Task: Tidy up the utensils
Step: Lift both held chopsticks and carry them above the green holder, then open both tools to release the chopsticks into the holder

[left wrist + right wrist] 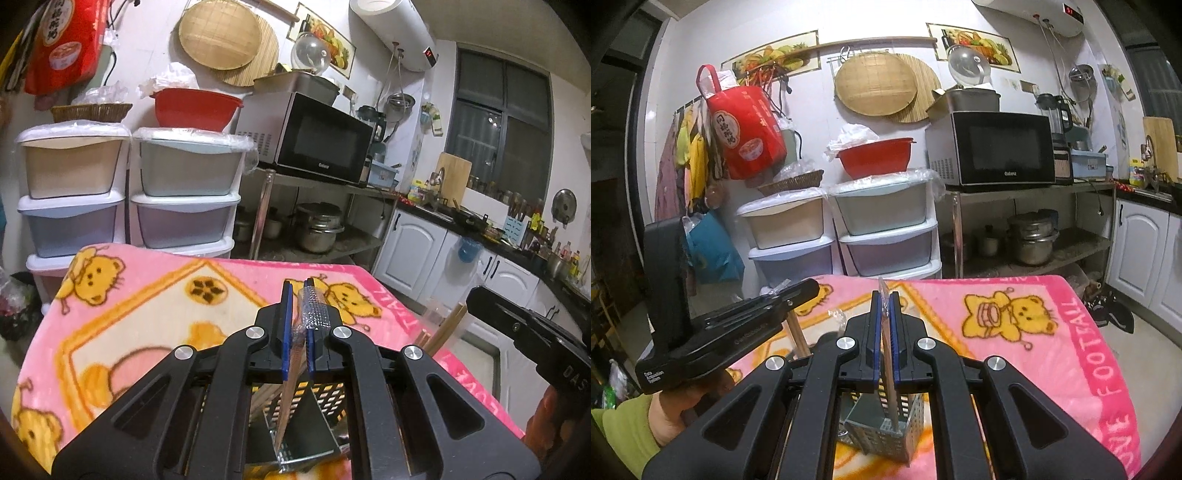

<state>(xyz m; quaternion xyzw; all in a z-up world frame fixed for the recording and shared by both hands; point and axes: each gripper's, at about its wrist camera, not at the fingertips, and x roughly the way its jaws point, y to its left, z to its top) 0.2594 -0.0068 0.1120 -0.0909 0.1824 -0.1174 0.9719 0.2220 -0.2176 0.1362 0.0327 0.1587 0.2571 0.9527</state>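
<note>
My left gripper (297, 291) is shut on a wrapped utensil with a clear bubble-wrap end (314, 310); its wooden shaft (286, 410) slants down into a perforated metal utensil holder (295, 417) below the fingers. My right gripper (885, 301) is shut on a thin flat utensil (891, 384) in clear wrap, whose lower end stands inside the holder (886, 432). The holder sits on a pink bear-print blanket (147, 314). Wooden chopsticks (443, 328) stick up beside the right gripper's body in the left wrist view.
The blanket (1034, 332) covers the table. Behind it stand plastic drawer stacks (129, 195), a red basin (195, 109), a microwave (314, 140) on a metal rack with pots, and white cabinets (424, 251). The other gripper's body (720, 325) is close at left.
</note>
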